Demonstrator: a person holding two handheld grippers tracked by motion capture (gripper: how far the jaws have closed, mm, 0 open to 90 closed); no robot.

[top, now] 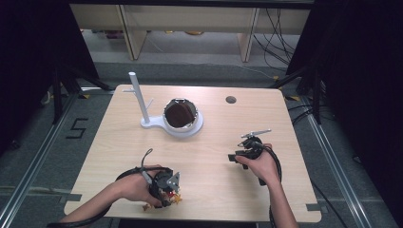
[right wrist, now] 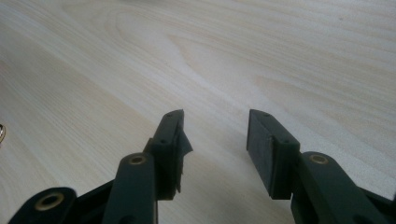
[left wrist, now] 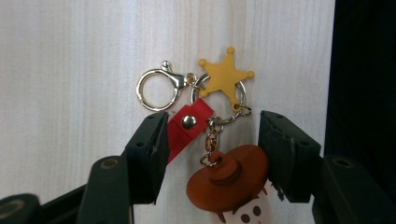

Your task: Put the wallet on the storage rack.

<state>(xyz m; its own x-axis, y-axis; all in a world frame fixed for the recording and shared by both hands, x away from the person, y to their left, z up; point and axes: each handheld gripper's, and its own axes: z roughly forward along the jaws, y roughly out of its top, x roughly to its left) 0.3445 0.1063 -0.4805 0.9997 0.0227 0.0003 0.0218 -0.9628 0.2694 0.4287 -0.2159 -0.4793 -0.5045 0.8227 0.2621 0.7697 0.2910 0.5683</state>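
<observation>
On pale woodgrain table [left wrist: 70,56]: star-charmed keychain [left wrist: 224,79]

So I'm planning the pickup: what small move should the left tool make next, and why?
Probably close the left tool on the keychain. Its jaws stand open either side of the brown hat and chain, pads not yet pressing, with the keychain flat on the table.

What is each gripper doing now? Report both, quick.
Left gripper: open, jaws either side of the keychain lying on the table, pads not pressing it.
Right gripper: open, nothing between its jaws.
</observation>
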